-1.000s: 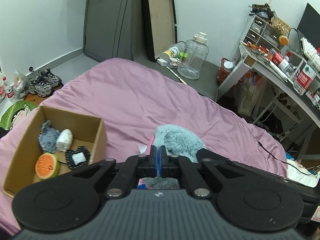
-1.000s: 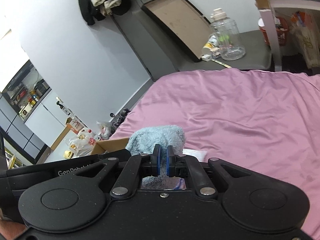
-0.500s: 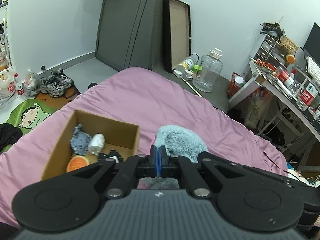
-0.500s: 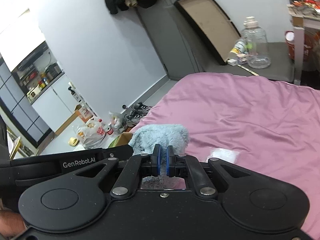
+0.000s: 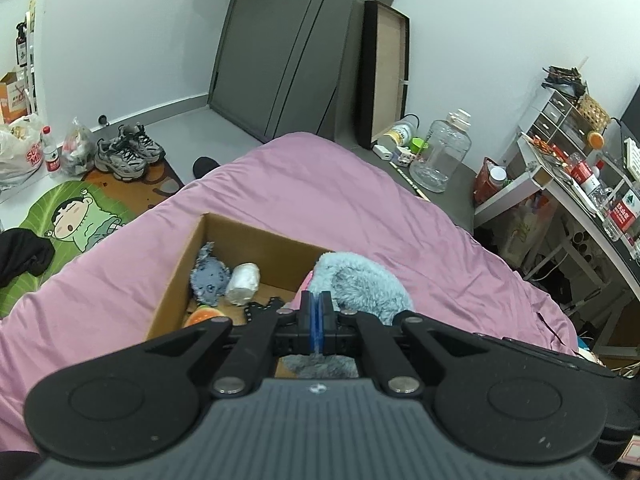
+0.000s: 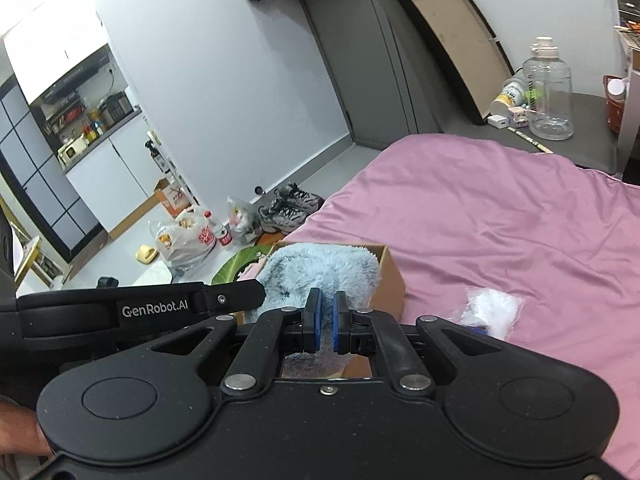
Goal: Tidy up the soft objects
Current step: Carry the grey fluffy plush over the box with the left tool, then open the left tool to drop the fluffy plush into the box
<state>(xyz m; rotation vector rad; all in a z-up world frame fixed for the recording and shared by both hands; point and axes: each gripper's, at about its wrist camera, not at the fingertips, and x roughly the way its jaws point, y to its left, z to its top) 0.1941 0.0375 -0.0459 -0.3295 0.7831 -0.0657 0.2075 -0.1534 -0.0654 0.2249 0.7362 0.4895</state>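
Box (image 5: 176, 264) near the bed's left edge already has a grey plush (image 5: 210, 274), a white roll (image 5: 243, 278) and more in it. Our left gripper (image 5: 315, 314) and right gripper (image 6: 324, 318) are both pinching the fluffy blue toy (image 5: 360, 284) over the box's right rim, so we'd say it's nearly dropped in. A white fuzzy thing (image 6: 490, 308) on the bed (image 6: 500, 216) looks left to do.

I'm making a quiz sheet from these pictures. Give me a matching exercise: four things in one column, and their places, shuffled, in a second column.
Things:
1. fluffy blue plush
2. white roll
3. sneakers
4. clear water jug

Places:
A. on the floor near the door
B. inside the cardboard box
C. pinched by both grippers, left and right
D. on the grey platform beyond the bed

Pairs: 1-C, 2-B, 3-A, 4-D
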